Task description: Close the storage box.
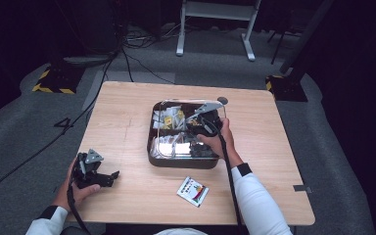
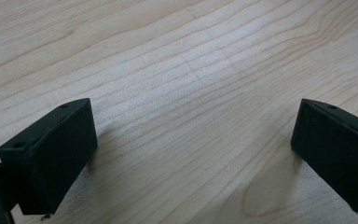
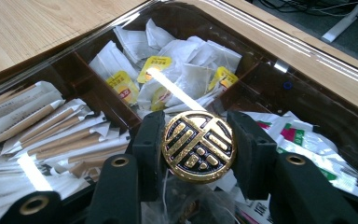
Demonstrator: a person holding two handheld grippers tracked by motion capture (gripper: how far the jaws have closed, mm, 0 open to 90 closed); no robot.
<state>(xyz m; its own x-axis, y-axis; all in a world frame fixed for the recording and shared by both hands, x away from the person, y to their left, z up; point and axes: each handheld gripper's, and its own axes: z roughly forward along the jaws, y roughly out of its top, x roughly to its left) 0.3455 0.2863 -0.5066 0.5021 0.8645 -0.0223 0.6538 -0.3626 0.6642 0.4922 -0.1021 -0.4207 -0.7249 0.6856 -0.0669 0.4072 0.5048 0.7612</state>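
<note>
My right gripper [image 3: 199,149] is clamped on a round gold-and-black knob [image 3: 199,145], one jaw pressed against each side of it. The knob sits on the clear lid [image 3: 307,60] of a dark compartment box [image 1: 183,161], so through the lid I look down into the sections beneath my jaws. Straight beyond the knob lies a pile of white tea bags with yellow tags [image 3: 168,79]. To the left of my jaws there are paper-wrapped sticks [image 3: 51,135] in a section of their own, set apart by a dark divider. To the right of the jaws I see sachets with red and green print [image 3: 303,140].

From the high view, the right gripper [image 1: 203,128] is over the middle of the box, my hand behind it at the near right side.

My left gripper [image 2: 191,154] rests released, jaws wide apart with only bare wooden table [image 2: 182,70] between them. It lies well away from the box, near the table's front left corner. A small printed packet [image 1: 193,190] lies on the table between the two grippers, just in front of the box.
</note>
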